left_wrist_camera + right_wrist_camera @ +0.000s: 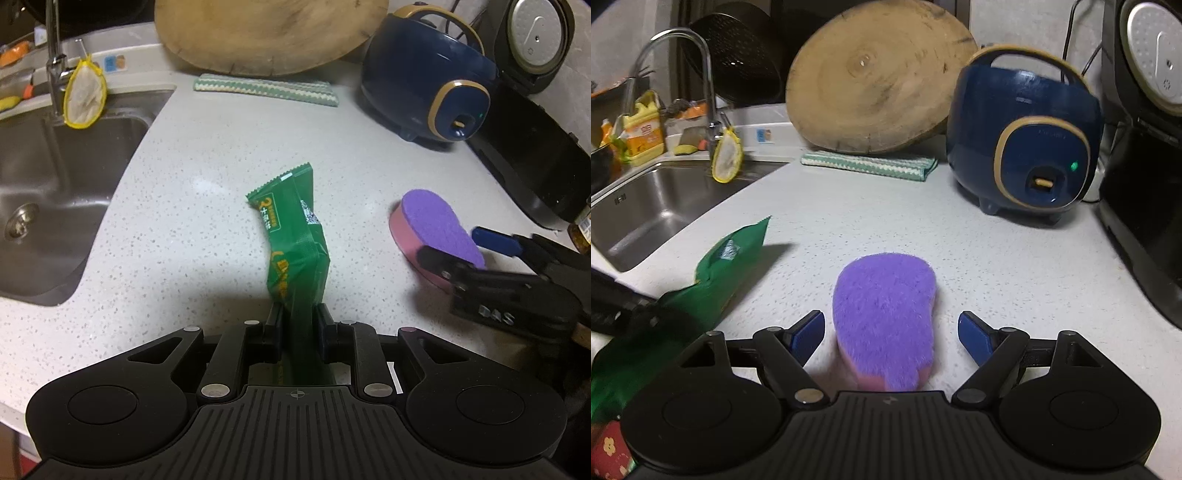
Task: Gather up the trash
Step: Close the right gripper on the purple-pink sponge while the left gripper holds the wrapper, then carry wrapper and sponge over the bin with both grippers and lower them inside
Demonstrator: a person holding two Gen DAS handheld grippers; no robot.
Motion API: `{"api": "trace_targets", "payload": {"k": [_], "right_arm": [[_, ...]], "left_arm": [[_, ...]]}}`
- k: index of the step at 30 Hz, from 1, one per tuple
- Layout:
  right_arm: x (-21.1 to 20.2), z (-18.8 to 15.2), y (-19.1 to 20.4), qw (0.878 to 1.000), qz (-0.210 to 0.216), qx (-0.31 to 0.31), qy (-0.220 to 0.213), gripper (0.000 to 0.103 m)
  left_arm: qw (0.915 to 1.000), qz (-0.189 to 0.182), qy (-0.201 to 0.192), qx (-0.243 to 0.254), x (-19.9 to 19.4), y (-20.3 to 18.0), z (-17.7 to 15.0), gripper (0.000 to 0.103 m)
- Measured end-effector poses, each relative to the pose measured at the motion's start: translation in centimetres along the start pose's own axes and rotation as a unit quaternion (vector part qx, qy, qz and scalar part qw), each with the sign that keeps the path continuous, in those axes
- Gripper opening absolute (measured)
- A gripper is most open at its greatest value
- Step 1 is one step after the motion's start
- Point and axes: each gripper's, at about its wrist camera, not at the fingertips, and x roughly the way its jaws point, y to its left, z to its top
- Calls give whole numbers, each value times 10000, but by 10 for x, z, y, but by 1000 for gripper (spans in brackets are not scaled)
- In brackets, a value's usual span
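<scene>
The left gripper (297, 321) is clamped on a green snack wrapper (295, 236), its two black fingers pressed against the crumpled lower end of the packet, so the jaws stand narrow with the foil pinched between them. The wrapper rises out of the grip and leans away over the speckled white countertop (207, 155), its far end flat with a zigzag-cut edge, yellow printing and a small square code patch on its face. In the right wrist view the same wrapper (713, 280) shows at the left edge, lifted off the counter and casting a shadow beneath its tip.

The right gripper (891, 332) is spread wide, its blue-padded fingers (809, 332) standing on either side of a purple-topped sponge (886, 317) with a pink base. A gap shows between each pad and the sponge, so nothing is gripped. The sponge lies flat on the counter, and its near end runs under the gripper body. From the left wrist view the right gripper (458, 245) reaches in from the right, with its fingers at the sponge's (436, 225) near end.

Beyond these, a steel sink (55, 184) sits at the left with a yellow-rimmed strainer (85, 94) hanging at the tap. A round wooden cutting board (879, 77) leans at the back above a folded striped cloth (868, 164), and a dark blue rice cooker (1023, 136) stands to the right.
</scene>
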Motion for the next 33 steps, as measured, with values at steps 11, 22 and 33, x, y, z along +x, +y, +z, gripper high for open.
{"api": "trace_targets", "payload": {"k": [11,22,33], "right_arm": [[-7,2,-4,9996,165,184,148,59],[-55,5,14,9984,379,323,-262,59],[-89,3,75,9980,566,-21,-279,59]], "left_arm": [[9994,-168,-283,-61,-8,-1,-1,21],[9988,-353,-346,-9,-13,4,4,21],[9975,-402,-552,-205,-65,54,-35,21]]}}
